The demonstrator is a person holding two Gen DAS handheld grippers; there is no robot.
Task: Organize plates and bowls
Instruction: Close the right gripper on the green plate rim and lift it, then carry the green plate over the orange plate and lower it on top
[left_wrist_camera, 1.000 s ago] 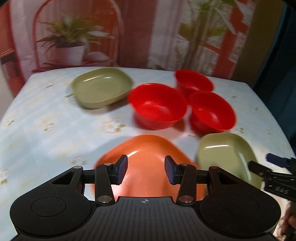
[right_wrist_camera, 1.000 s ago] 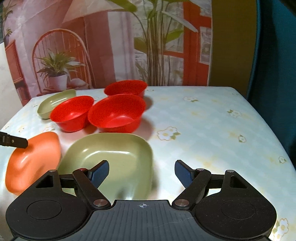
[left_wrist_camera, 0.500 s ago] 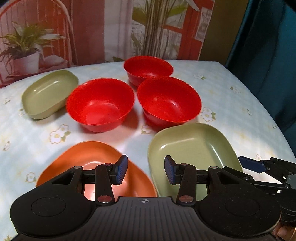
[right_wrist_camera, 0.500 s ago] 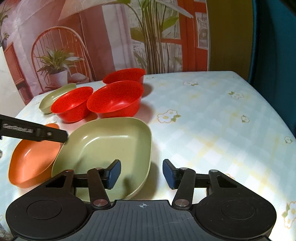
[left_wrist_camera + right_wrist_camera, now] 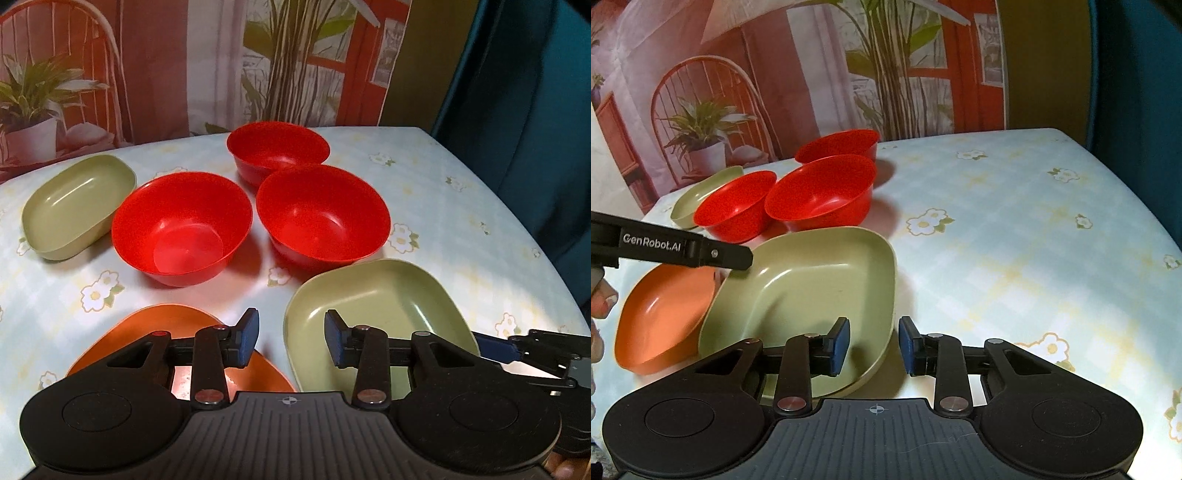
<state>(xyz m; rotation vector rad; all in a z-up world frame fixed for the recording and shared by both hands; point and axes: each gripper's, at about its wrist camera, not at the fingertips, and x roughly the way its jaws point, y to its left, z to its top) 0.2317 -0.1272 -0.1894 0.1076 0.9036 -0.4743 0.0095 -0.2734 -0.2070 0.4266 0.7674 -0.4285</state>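
Three red bowls (image 5: pixel 181 229) (image 5: pixel 323 214) (image 5: pixel 277 149) stand mid-table. A green dish (image 5: pixel 77 205) lies far left; a second green dish (image 5: pixel 380 314) (image 5: pixel 812 295) lies near, beside an orange plate (image 5: pixel 173 332) (image 5: pixel 665 317). My left gripper (image 5: pixel 291 341) is open and empty, over the gap between the orange plate and the near green dish. My right gripper (image 5: pixel 874 345) is open, its jaws straddling the near green dish's right front rim, one pad inside and one outside. The left gripper's finger (image 5: pixel 713 254) shows in the right wrist view over the dish's left edge.
The table (image 5: pixel 1015 221) has a pale floral cloth, with its right edge near a dark teal curtain (image 5: pixel 535 110). A printed backdrop with a chair and plants (image 5: pixel 701 122) hangs behind the table.
My left gripper swung right from over the orange plate toward the near green dish. My right gripper narrowed its jaws and moved onto the dish's right rim.
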